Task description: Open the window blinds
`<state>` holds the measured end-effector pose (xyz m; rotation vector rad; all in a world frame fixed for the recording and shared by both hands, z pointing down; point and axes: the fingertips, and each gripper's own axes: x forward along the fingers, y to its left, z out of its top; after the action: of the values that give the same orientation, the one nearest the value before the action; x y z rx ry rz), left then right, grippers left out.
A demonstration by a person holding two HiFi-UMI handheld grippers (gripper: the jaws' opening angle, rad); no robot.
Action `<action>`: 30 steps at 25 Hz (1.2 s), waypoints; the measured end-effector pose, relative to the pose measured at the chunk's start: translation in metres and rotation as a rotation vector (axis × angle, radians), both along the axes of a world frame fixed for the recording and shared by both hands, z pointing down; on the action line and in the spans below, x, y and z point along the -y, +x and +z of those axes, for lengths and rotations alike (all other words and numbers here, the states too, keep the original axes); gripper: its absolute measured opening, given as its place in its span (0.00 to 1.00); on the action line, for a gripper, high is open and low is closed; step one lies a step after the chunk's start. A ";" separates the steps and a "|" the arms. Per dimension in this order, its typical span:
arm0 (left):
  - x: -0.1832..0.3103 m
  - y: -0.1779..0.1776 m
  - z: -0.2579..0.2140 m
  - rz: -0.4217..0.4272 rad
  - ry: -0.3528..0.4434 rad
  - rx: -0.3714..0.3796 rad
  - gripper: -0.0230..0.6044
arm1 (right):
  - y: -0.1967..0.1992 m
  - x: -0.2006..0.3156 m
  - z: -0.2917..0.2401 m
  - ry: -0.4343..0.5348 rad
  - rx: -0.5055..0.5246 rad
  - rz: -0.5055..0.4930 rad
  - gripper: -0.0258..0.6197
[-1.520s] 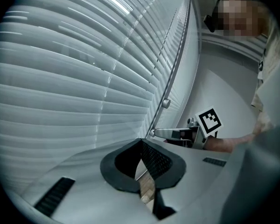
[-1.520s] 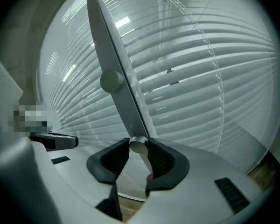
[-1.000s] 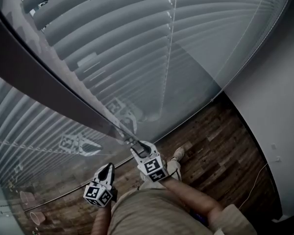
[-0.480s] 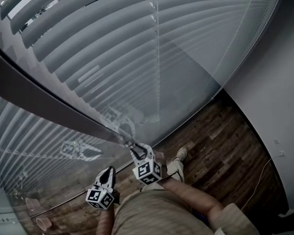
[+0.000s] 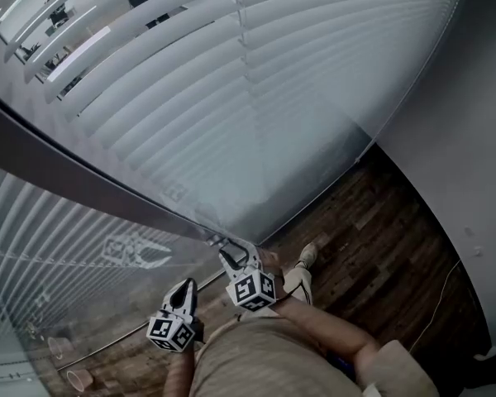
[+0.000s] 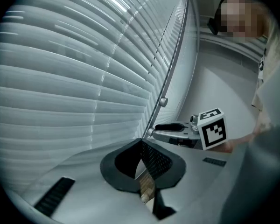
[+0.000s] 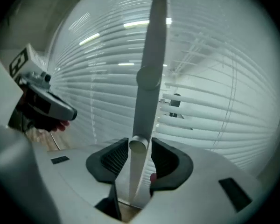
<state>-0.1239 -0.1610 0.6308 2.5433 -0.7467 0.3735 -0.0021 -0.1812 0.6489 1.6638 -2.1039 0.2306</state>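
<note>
White slatted blinds hang behind glass, their slats tilted so gaps show lights beyond. A thin pale tilt wand hangs in front of them, also visible as the wand. My right gripper is shut on the wand's lower part, which runs between its pads; the jaws have just been opening slightly with the wand still between them. My left gripper hangs lower and to the left, shut and empty, its tips meeting. It points at the right gripper.
A dark window frame bar crosses diagonally at left. Wooden floor lies below, with a grey wall at right. A cup stands on the floor at lower left, and a thin cable lies at right. My shoe stands under the right gripper.
The slats have turned from nearly closed to more open, with lights showing through the upper gaps. The head view has swung a little. Both grippers have stayed about where they were.
</note>
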 end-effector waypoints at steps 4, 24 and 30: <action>-0.001 -0.006 0.009 -0.015 -0.012 -0.005 0.06 | 0.004 0.004 0.012 -0.065 0.382 0.077 0.26; -0.003 -0.008 0.001 0.001 -0.015 -0.006 0.06 | -0.001 0.006 0.007 -0.020 0.126 0.078 0.24; -0.006 -0.005 0.002 0.006 -0.028 -0.008 0.06 | 0.017 0.006 0.014 -0.229 1.359 0.226 0.24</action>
<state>-0.1291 -0.1551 0.6325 2.5200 -0.7254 0.3731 0.0153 -0.1868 0.6629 1.7526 -2.4564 2.0517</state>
